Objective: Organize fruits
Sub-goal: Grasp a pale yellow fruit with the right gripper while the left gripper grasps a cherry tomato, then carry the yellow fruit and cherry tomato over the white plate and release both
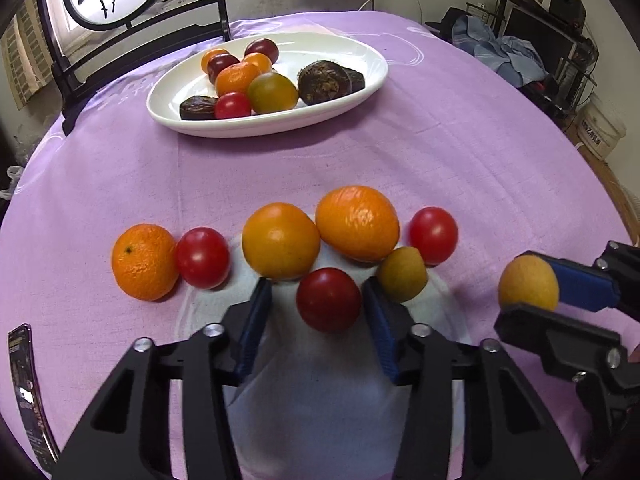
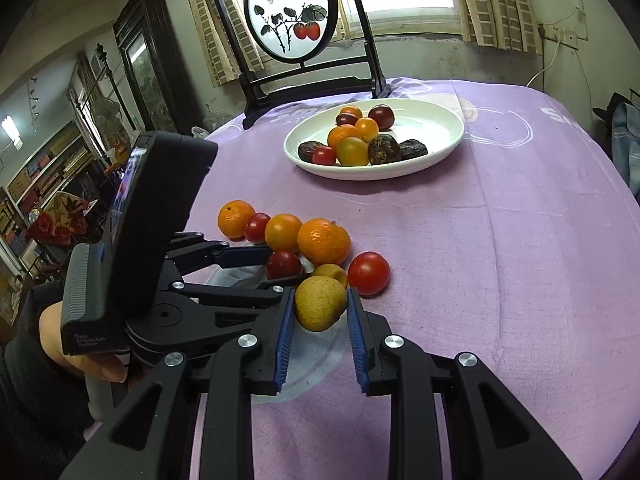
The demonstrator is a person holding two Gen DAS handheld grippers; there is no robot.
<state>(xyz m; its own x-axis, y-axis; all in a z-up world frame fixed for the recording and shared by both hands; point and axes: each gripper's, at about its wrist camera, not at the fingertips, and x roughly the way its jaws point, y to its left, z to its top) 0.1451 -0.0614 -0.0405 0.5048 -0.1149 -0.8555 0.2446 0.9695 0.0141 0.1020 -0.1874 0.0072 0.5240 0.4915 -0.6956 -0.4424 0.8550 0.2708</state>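
Note:
A white oval plate [image 1: 360, 96] [image 2: 440, 152] at the far side holds several fruits. Loose fruits lie in a row on the purple cloth: oranges [image 1: 357, 222] [image 2: 323, 241], red tomatoes [image 1: 433, 235] [image 2: 368, 273] and a yellow-green fruit [image 1: 402, 274]. My left gripper [image 1: 318, 300] [image 2: 267, 265] is open, its jaws either side of a red tomato [image 1: 329, 299] [image 2: 283, 265] without touching it. My right gripper [image 2: 320, 307] [image 1: 532, 294] is shut on a yellow fruit [image 2: 320, 303] [image 1: 528, 283] at the right end of the row.
A black framed round screen with a painted persimmon [image 2: 290, 20] stands behind the plate. A white patch of cloth [image 1: 312, 380] lies under my left gripper. A dark packet [image 1: 28, 380] lies at the near left table edge. Room clutter stands beyond the right table edge.

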